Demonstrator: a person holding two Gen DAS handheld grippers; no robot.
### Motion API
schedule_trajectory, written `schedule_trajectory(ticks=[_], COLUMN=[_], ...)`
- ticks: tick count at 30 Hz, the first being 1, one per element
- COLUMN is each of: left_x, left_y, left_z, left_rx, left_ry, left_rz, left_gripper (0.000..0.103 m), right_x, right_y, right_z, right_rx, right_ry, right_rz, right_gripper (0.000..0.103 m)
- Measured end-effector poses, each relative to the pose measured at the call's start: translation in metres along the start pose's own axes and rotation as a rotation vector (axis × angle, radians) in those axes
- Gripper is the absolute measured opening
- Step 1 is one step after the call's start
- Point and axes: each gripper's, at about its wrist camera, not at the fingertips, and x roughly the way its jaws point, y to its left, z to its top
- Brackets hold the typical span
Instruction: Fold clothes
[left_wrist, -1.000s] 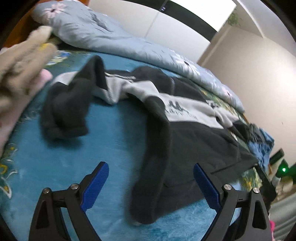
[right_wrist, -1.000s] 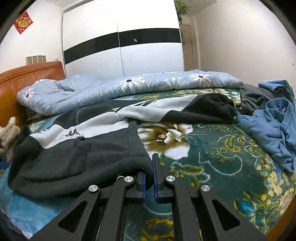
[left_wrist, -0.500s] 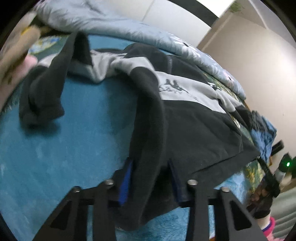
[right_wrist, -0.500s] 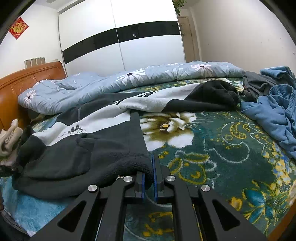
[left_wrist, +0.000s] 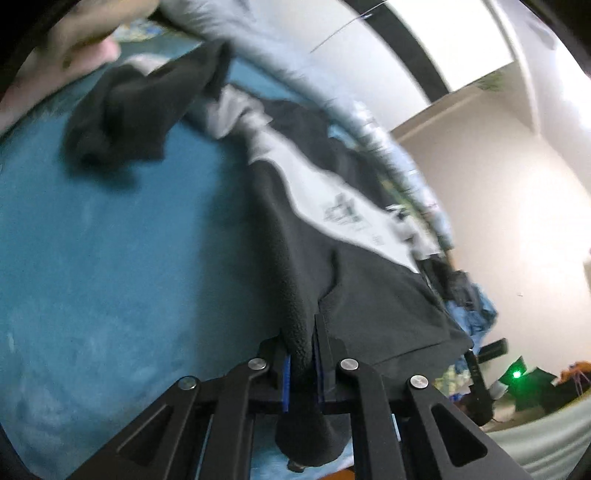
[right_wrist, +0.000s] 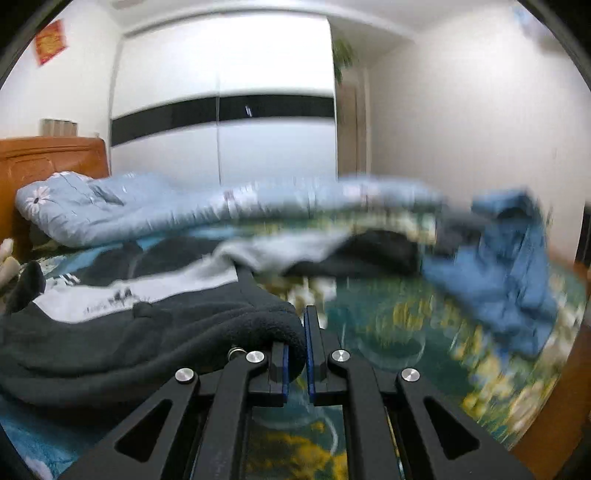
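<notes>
The black fleece sweatshirt sits pinched at its hem in both tongs. The left gripper has just been closing, and its blue pads now clamp a thick roll of the dark fleece; a lump of that fabric hangs down below the jaws, and the rest of the garment runs up and away from the fingertips. The right gripper is closed on another part of the same hem, the rounded fleece edge bulging over its left finger and spreading off to the left of it.

From the left tongs the sweatshirt stretches across the teal blanket towards the far side of the bed, its pale grey chest band with a dark printed logo lying beyond the black lower part. One sleeve is bunched in a dark heap up and to the left, well apart from the gripped hem. In the right wrist view the garment lies mostly to the left of the tongs, while bare flowered bedspread shows to their right.

Farther out, a crumpled blue garment lies on the right side of the bed, a light blue quilt runs along the back, and a white wardrobe with a black stripe stands behind
</notes>
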Motion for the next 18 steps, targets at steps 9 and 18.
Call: schedule_trajectory(ticks=[9, 18], left_x=[0.022, 0.011], left_y=[-0.002, -0.009], left_z=[-0.004, -0.002], left_rx=[0.028, 0.075], left_ry=[0.052, 0.009], left_rz=[0.157, 0.146], left_gripper=[0.010, 0.014], right_x=[0.032, 0.020], right_y=[-0.026, -0.028], right_z=[-0.025, -0.027], right_rx=[0.058, 0.030], right_ry=[0.213, 0.199], right_rz=[0.040, 0.127], right_gripper=[0.013, 0.023])
